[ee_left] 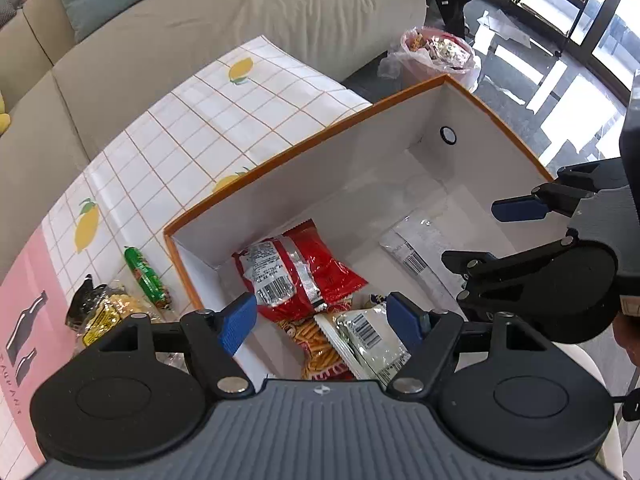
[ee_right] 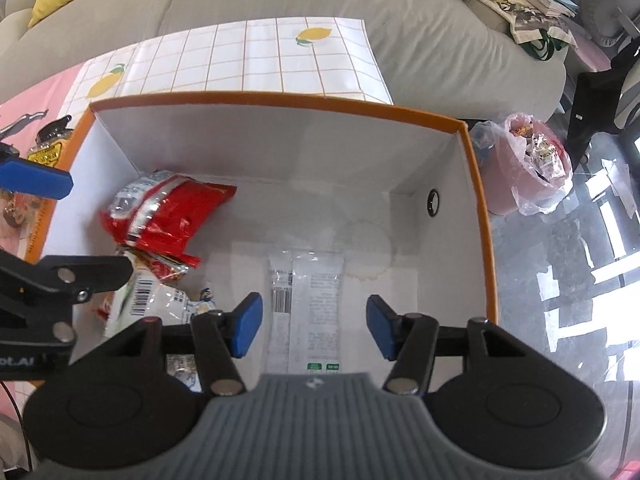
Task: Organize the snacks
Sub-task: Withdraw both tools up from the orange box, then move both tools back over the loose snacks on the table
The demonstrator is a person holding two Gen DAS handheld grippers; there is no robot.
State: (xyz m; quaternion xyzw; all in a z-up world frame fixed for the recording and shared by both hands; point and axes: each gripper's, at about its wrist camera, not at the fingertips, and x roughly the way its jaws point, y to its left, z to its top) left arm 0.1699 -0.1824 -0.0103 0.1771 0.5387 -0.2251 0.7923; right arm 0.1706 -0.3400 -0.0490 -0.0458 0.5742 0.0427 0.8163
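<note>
Left wrist view: left gripper [ee_left: 322,318] gaped empty over box [ee_left: 256,168]; green snack bar [ee_left: 147,278] lay outside on table at 9 o'clock, long axis 11-to-5 (left arm likely nearer).

Right wrist view: right gripper [ee_right: 314,326] spread, empty, above white packet [ee_right: 308,304], which ran 12-to-6.

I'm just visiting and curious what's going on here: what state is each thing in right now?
Left tool: open, empty, over the box.
Right tool: open, empty, over the box.
Box: lidless, partly filled.
Red snack bag: sealed, lying in the box.
White packet: flat on the box floor.
Green snack stick: outside, on the table.
Yellow snack bag: outside, on the table.
</note>
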